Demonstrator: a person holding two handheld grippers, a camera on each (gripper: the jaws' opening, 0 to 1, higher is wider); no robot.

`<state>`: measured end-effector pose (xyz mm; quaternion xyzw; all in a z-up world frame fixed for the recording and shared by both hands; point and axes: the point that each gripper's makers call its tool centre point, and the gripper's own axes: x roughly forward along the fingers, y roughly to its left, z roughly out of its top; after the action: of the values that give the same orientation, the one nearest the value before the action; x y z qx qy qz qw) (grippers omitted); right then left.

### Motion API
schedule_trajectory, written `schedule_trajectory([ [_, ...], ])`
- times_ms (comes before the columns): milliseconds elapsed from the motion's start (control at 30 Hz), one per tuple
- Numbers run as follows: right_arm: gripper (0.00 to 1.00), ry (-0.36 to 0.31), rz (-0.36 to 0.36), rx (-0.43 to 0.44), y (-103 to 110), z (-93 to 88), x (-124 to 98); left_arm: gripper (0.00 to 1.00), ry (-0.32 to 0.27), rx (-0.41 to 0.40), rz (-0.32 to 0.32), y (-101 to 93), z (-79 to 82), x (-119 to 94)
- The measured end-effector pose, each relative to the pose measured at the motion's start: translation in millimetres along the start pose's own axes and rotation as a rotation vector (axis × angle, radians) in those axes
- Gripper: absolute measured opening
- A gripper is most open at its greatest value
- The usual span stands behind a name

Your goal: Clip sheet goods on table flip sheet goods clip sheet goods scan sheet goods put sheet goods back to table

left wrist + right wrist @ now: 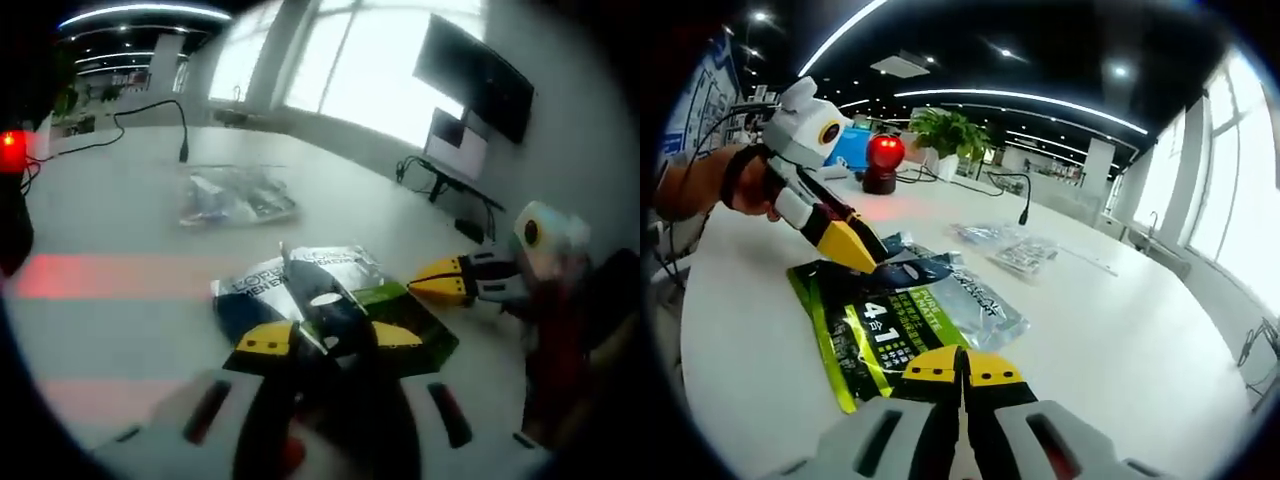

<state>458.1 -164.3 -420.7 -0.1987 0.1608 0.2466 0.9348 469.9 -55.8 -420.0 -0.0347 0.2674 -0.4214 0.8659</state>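
Green, black and silver foil makes up the sheet goods pack (902, 322), which lies flat on the white table (1120, 340). In the right gripper view the right gripper (962, 372) sits at the near edge of the pack, its yellow-tipped jaws pressed together with no gap between them; whether the pack's edge is pinched between them cannot be told. The left gripper (862, 250) comes in from the left of that view, held by a person's hand (752, 185), and its yellow tip rests on the far left part of the pack, where the dark top flap lifts a little.

In the left gripper view the left gripper (325, 340) has its jaws closed on the near end of the same pack (300, 290), a dark fold of the foil bunched between the yellow tips. The right gripper (445, 281) shows at the right of this view, just beside the pack's right edge, its yellow tip pointing toward it.

Farther back on the table lies a clear plastic bag (1008, 248) with small items inside, well apart from the pack. A red lamp (883, 160) glows at the far end, near a green plant (950, 130). A black cable (150, 115) runs across the far tabletop.
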Motion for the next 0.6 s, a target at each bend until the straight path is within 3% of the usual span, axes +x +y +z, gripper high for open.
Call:
schedule_trajectory([
  [433,0.0,0.047,0.045,-0.069,2,0.3,4,0.2,0.106,-0.026,-0.031,2.3,2.1,9],
  [600,0.0,0.07,0.048,-0.073,1,-5.2,4,0.2,0.12,-0.039,-0.045,4.2,2.6,11],
])
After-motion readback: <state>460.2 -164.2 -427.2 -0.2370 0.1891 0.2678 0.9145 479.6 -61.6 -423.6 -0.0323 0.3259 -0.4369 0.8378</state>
